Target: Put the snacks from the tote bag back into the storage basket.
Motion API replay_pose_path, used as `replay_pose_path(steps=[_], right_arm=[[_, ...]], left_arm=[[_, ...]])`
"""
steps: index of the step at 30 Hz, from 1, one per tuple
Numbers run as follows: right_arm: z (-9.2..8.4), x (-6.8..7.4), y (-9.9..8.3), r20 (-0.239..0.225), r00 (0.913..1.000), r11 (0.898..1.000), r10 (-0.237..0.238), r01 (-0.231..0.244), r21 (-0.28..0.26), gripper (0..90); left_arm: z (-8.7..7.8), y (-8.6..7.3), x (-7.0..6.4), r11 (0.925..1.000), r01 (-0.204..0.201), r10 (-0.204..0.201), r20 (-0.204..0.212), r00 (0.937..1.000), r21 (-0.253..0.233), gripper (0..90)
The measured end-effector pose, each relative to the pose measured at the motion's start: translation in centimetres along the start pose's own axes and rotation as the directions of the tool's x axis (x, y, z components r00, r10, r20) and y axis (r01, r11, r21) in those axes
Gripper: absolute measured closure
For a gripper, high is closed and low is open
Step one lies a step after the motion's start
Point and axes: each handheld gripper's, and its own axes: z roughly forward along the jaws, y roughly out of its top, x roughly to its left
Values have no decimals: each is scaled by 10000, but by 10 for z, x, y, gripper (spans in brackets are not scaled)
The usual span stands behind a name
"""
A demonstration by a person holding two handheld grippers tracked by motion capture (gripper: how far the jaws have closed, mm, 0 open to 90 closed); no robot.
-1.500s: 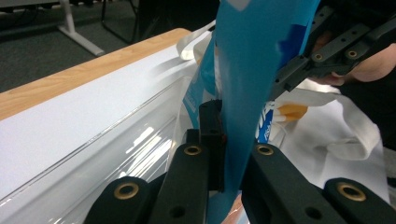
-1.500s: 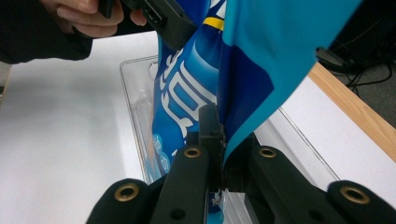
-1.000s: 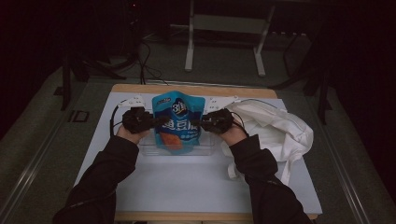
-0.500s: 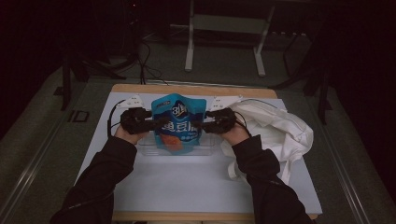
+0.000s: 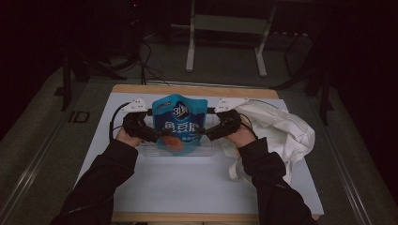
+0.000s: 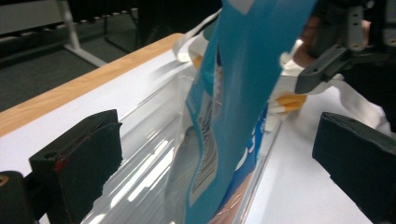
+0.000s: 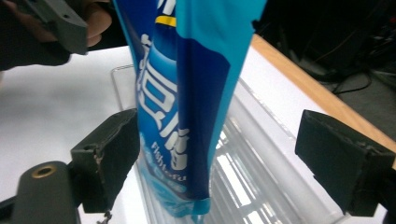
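A blue snack pouch stands upright in a clear plastic tray on the white table top. My left gripper is at its left edge and my right gripper at its right edge. Both pairs of jaws have just been opening. In the left gripper view the pouch rises between the wide-apart jaws of the left gripper, untouched by the pads. In the right gripper view the pouch stands between the spread jaws of the right gripper, close against the left pad.
A crumpled white cloth lies on the table right of the tray, under my right hand. The wooden table edge runs behind the pouch. A metal stand's legs are on the floor beyond.
Both grippers' jaws have spread apart and let go of the pouch's side edges. The pouch stays upright in the tray. The hands have hardly shifted.
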Motion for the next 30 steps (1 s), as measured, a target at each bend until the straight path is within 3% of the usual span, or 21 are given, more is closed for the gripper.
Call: replay_pose_path(steps=[1,7,12,21,25,28,30], right_arm=[[-1,0,0,-17,9999,9999,-119,119,7,139],[-7,1,-2,-9,9998,9998,-214,214,-45,138],[-14,4,-5,21,9996,9995,-291,291,-129,141],[-28,8,-15,273,9996,9998,28,-22,-201,144],[-33,9,-21,376,9990,9995,240,-233,-214,144],[-36,12,-26,505,9984,9995,246,-235,-219,145],[-40,15,-30,584,9978,9994,309,-298,-184,144]], left_arm=[[-1,-1,-2,9999,-100,101,-285,9995,40,17],[-6,-3,-8,9998,189,-182,-693,9974,96,18],[-10,-9,-16,9993,242,-219,-776,9967,286,18],[-19,-25,-30,9975,550,-492,-1209,9915,453,17],[-23,-32,-36,9961,776,-723,-1146,9908,426,18],[-25,-39,-42,9953,831,-754,-1426,9869,489,18],[-26,-44,-46,9931,1022,-939,-1300,9871,584,18]])
